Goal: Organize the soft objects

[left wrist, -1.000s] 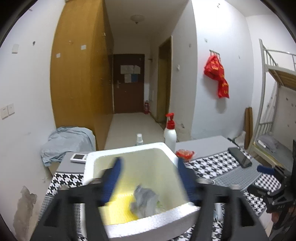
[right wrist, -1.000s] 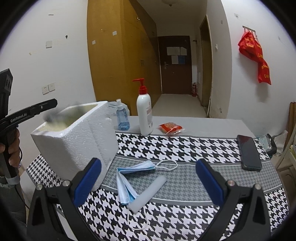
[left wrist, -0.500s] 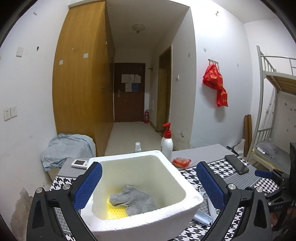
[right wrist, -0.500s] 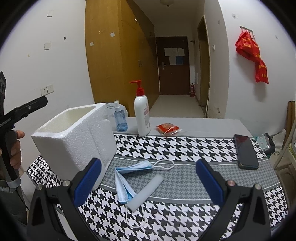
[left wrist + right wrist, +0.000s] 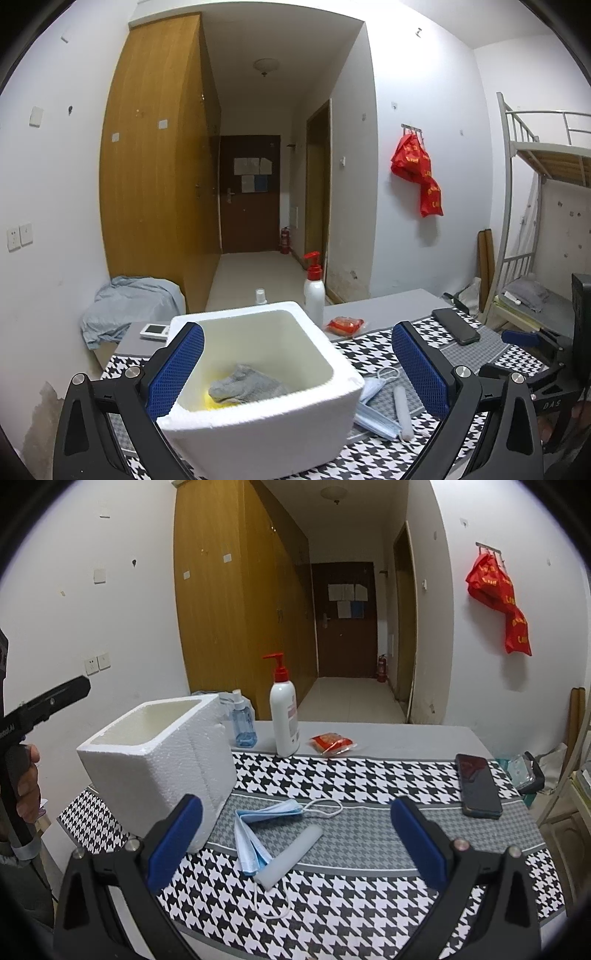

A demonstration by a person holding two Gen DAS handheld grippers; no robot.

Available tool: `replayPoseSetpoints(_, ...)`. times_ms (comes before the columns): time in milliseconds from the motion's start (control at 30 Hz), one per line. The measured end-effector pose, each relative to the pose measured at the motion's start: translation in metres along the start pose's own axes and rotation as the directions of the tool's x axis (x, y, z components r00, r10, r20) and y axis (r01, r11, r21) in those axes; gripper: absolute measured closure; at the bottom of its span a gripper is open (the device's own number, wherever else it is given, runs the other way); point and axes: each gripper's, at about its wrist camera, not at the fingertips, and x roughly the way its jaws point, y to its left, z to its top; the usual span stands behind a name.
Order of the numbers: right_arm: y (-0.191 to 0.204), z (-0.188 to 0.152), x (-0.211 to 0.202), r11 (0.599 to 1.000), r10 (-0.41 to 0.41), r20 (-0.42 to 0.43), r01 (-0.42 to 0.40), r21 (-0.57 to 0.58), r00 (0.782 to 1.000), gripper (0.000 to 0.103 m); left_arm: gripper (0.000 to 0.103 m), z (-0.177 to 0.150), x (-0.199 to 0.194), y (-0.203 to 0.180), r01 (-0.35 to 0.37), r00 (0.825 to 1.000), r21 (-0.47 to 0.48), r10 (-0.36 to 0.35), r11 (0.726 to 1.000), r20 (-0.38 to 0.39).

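Blue pads of the left gripper (image 5: pixel 297 363) fill the bottom of the left wrist view, jaws wide apart and empty, framing the white foam box (image 5: pixel 266 417) at lower centre. Inside it a grey cloth (image 5: pixel 247 384) lies crumpled over something yellow (image 5: pixel 218 400), perhaps a sponge, mostly hidden. In the right wrist view the right gripper (image 5: pixel 295 840) also stands spread and empty at the bottom edge; between its pads, on the houndstooth tablecloth (image 5: pixel 369 775), a folded blue face mask (image 5: pixel 251 834) touches a pale roll (image 5: pixel 290 853) just right of the box. Farther up the frame stand a pump bottle (image 5: pixel 283 712) and small blue bottle (image 5: pixel 243 727), a red packet (image 5: pixel 332 743), and a phone (image 5: pixel 478 784) at right.
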Motion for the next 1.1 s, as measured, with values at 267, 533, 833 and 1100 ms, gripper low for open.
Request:
replayPoseSetpoints(267, 0.001, -0.006, -0.021, 1.000, -0.007, 0.018, 0.007, 0.005, 1.000, 0.000, 0.001, -0.007, -0.014, -0.012, 0.028, 1.000, 0.004, -0.028, 1.000, 0.000)
replayPoseSetpoints(533, 0.003, -0.014, -0.040, 1.000, -0.022, 0.030, 0.022, 0.003, 0.999, 0.000, 0.001, -0.016, -0.024, -0.024, 0.058, 0.998, 0.007, -0.058, 0.998, -0.004)
replayPoseSetpoints(833, 0.004, -0.023, -0.051, 0.999, -0.041, 0.037, 0.041, 0.000, 0.998, 0.000, 0.001, -0.033, -0.024, -0.041, 0.104, 0.995, 0.021, -0.104, 0.994, -0.010)
replayPoseSetpoints(1100, -0.003, -0.033, -0.048, 0.998, -0.057, 0.018, 0.056, 0.014, 0.998, 0.000, 0.001, -0.050, -0.015, -0.061, 0.178, 0.984, 0.052, -0.176, 0.983, -0.033)
